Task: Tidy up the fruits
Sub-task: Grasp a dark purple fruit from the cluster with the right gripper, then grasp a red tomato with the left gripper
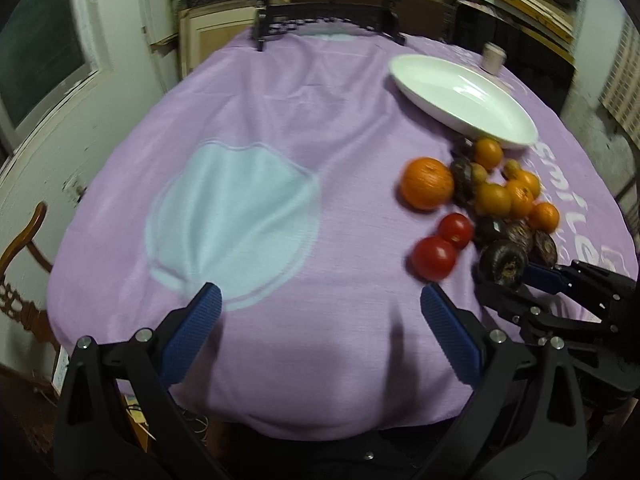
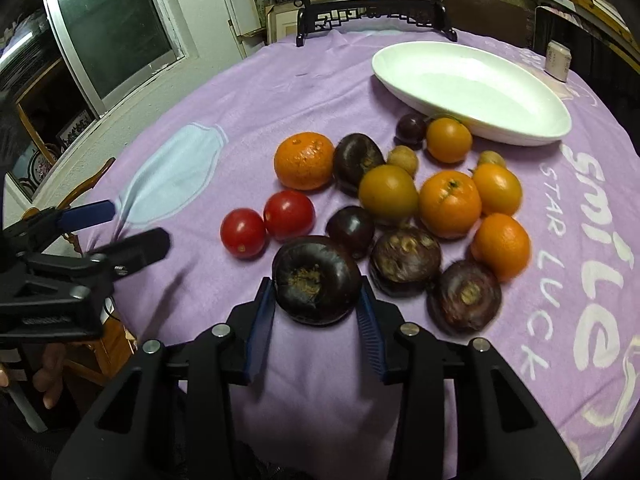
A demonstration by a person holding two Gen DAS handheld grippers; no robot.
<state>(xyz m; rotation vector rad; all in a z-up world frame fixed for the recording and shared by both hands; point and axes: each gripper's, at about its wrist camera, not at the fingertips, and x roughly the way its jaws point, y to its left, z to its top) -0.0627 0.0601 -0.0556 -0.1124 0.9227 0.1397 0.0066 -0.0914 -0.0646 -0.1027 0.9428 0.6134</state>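
Note:
A pile of fruit lies on the purple cloth: a large orange (image 2: 304, 161), several small oranges (image 2: 449, 203), two red tomatoes (image 2: 243, 233) (image 2: 289, 214) and several dark purple fruits (image 2: 405, 261). My right gripper (image 2: 318, 298) is shut on the nearest dark purple fruit (image 2: 317, 279), which also shows in the left wrist view (image 1: 503, 263). My left gripper (image 1: 320, 300) is open and empty, over the cloth left of the pile. A white oval dish (image 2: 472, 92) stands empty behind the fruit; it also shows in the left wrist view (image 1: 460, 96).
A dark carved stand (image 2: 376, 16) sits at the table's far edge. A small white can (image 2: 558, 60) stands right of the dish. A wooden chair (image 1: 20, 248) is at the table's left. The cloth (image 1: 280, 120) has a pale blue patch (image 1: 236, 216).

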